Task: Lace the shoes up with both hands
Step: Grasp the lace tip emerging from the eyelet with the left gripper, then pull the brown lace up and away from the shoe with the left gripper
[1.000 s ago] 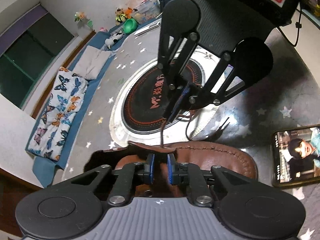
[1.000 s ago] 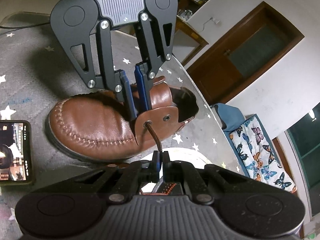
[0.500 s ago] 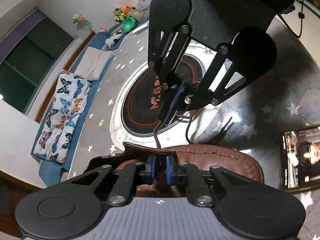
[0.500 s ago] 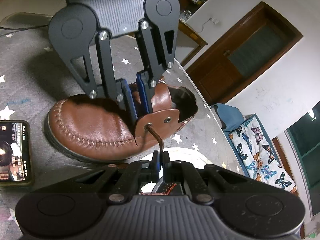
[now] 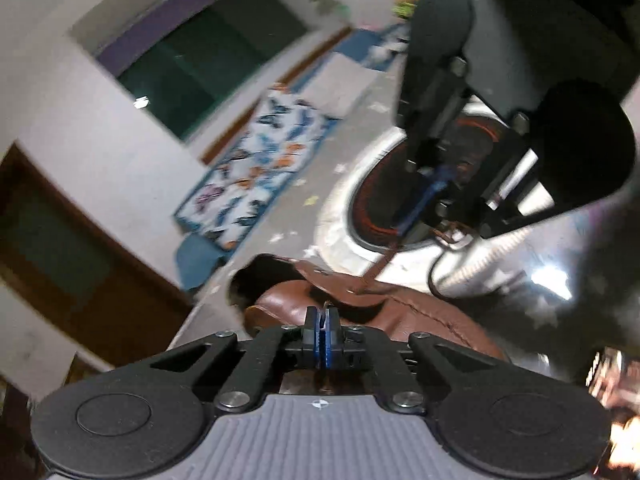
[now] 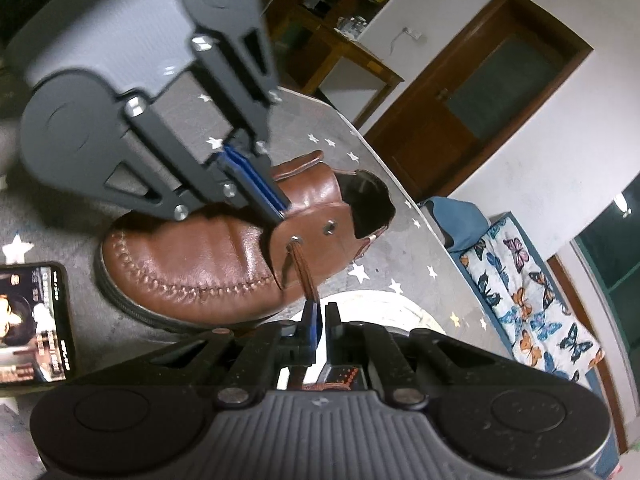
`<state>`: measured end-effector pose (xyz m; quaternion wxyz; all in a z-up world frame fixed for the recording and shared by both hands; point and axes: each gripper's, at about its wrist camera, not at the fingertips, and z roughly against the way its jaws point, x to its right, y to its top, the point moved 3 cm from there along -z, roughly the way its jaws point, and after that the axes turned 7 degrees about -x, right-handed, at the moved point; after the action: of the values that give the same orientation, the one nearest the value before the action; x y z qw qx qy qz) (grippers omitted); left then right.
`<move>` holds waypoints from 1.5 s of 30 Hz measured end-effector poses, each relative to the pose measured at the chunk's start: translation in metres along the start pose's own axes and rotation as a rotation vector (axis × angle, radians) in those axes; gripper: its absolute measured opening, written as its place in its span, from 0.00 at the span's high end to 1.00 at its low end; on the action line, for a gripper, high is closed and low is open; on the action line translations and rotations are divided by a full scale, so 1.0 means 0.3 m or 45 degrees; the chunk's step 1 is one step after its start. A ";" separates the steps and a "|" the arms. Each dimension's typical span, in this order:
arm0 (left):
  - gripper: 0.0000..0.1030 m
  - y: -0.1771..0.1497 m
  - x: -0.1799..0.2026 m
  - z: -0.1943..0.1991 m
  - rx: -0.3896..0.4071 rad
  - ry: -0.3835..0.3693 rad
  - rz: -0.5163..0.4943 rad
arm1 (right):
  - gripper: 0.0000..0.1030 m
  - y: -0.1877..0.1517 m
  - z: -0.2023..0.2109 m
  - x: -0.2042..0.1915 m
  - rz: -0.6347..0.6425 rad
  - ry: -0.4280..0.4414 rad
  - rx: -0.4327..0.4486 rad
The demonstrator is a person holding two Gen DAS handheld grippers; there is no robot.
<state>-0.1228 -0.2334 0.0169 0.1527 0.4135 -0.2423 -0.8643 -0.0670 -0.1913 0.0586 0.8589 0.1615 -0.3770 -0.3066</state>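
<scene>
The brown shoe (image 6: 224, 256) lay on the table (image 6: 404, 264). My right gripper (image 6: 318, 314) pinched the lace (image 6: 304, 276), through 1 eyelet only; my left gripper (image 5: 321, 322) had just closed, seemingly empty.

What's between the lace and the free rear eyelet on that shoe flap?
Nothing visible. The lace runs from the front eyelet to the right gripper; the rear eyelet beside it is bare. The left gripper sits at the flap's top edge.

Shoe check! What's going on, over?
Right gripper shut on lace, taut from eyelet. Left gripper just closed, shut, at shoe. Phone beside toe, not blocking.
</scene>
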 end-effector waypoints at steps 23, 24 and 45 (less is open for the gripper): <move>0.97 -0.068 -0.263 0.227 0.080 0.556 0.344 | 0.95 -0.009 0.086 0.036 -0.201 0.051 0.011; 0.97 -0.073 -0.282 0.234 0.081 0.594 0.354 | 0.95 -0.012 0.085 0.035 -0.203 0.052 0.005; 0.96 -0.138 -0.450 0.311 0.095 0.854 0.509 | 0.88 -0.071 -0.003 0.061 -0.368 0.107 -0.074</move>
<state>-0.1165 -0.1087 0.1311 0.3737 0.6229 -0.2859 -0.6251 -0.0654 -0.2194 0.0573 0.8252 0.2019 -0.3043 -0.4308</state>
